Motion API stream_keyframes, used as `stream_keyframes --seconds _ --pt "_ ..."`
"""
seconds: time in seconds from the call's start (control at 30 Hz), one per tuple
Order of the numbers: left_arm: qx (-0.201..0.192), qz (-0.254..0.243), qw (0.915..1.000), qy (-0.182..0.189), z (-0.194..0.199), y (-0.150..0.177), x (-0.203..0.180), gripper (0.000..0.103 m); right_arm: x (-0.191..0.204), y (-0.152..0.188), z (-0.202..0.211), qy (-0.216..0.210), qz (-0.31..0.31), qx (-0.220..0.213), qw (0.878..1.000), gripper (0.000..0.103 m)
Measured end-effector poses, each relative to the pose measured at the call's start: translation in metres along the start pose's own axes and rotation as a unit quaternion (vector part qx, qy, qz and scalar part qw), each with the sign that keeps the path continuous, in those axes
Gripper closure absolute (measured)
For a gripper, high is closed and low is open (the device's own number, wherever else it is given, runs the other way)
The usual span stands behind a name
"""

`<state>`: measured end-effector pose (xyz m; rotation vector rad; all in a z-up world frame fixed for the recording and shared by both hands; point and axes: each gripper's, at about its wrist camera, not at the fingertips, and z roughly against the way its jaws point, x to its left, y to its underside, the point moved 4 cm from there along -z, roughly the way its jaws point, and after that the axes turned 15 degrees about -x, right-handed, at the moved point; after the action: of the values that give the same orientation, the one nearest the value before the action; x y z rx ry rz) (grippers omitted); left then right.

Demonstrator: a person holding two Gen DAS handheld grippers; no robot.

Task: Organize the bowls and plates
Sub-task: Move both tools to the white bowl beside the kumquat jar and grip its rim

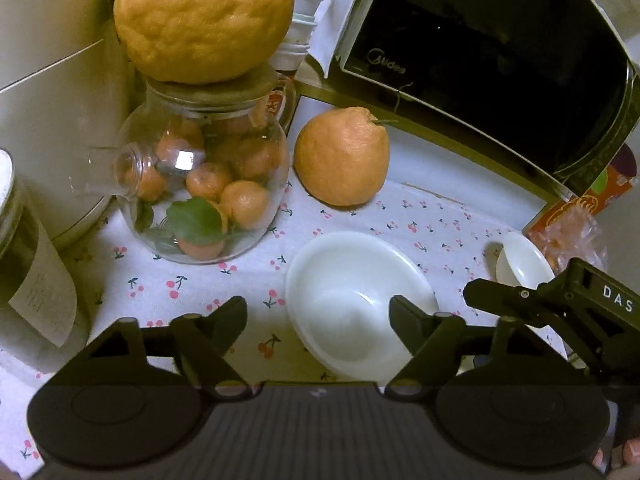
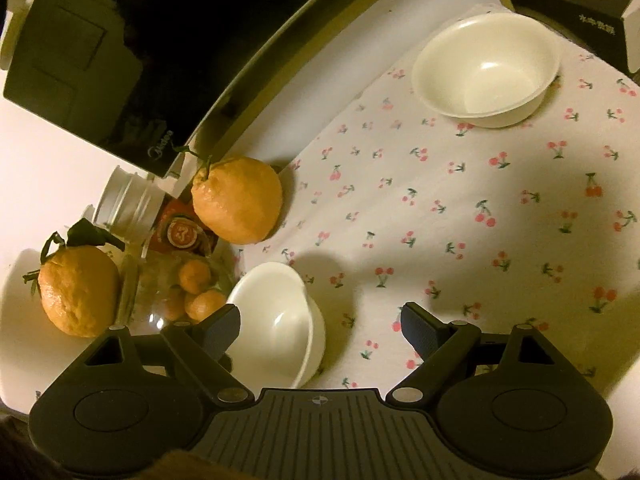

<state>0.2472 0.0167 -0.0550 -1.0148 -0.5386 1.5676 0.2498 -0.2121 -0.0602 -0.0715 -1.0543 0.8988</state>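
two white bowls sit on your cherry-print tablecloth (image 2: 460, 208), well apart from each other. the shallow white bowl with a wide rim (image 1: 356, 304) lies nearest you, just beside the round glass jar of small oranges (image 1: 200, 184); your left gripper (image 1: 320, 316) hangs over it with its jaws apart. the right fingertip (image 1: 404, 316) shows over the bowl's rim, the left one over bare cloth, and neither pad presses on the bowl. you cannot tell from these views whether a tip touches it.

your right gripper (image 2: 320, 328) is spread wide and holds nothing; in its own view the same shallow bowl (image 2: 280, 320) lies beside its left finger (image 2: 220, 332), while the right finger is over the cloth. from the left wrist view that gripper's dark body reaches in from the right edge.

the deeper white bowl (image 2: 486, 68) stands upright at the far side of the cloth, near a dark box.

a large orange citrus fruit (image 1: 204, 16) rests on the jar's lid, and a second large orange fruit with a stem (image 1: 342, 156) sits on the cloth in front of the black microwave oven (image 1: 500, 52).
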Motion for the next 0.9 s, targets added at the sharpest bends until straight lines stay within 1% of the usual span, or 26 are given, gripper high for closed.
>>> stream_keyframes --seconds 0.07,0.1,0.17,0.27,0.33,0.47,0.53,0.7,0.87,0.9 --pt "0.000 0.004 1.0000 0.000 -0.003 0.001 0.002 0.037 0.002 0.001 -0.003 -0.004 0.001 0.001 1.000 0.014" --pt "0.001 0.008 1.0000 -0.001 -0.004 0.001 0.003 0.038 0.003 0.002 -0.005 -0.004 0.000 0.001 1.000 0.014" --pt "-0.001 0.013 0.9999 -0.002 -0.005 0.001 0.004 0.043 0.004 0.004 -0.008 -0.005 0.000 0.000 1.000 0.018" --pt "-0.003 0.019 0.9998 -0.002 -0.007 0.001 0.005 0.048 0.005 0.007 -0.011 -0.004 -0.002 0.002 1.000 0.027" --pt "-0.004 0.025 0.9997 -0.002 -0.008 0.001 0.005 0.052 0.006 0.009 -0.014 -0.005 -0.005 0.007 1.000 0.034" --pt "-0.003 0.025 0.9997 -0.007 -0.010 0.004 0.006 0.059 0.008 0.012 -0.017 -0.004 0.000 0.007 1.000 0.043" --pt "-0.003 0.024 0.9997 -0.010 -0.011 0.004 0.007 0.061 0.008 0.012 -0.017 -0.004 0.001 0.006 1.000 0.049" --pt "0.000 0.028 0.9995 -0.014 -0.012 0.006 0.010 0.064 0.005 0.012 -0.017 0.000 0.002 0.005 1.000 0.057" --pt "0.002 0.031 0.9994 -0.014 -0.012 0.007 0.012 0.072 0.003 0.013 -0.020 -0.002 0.002 0.008 1.000 0.066" --pt "0.003 0.030 0.9995 -0.013 -0.013 0.007 0.011 0.072 0.003 0.013 -0.020 -0.003 0.002 0.008 1.000 0.069"
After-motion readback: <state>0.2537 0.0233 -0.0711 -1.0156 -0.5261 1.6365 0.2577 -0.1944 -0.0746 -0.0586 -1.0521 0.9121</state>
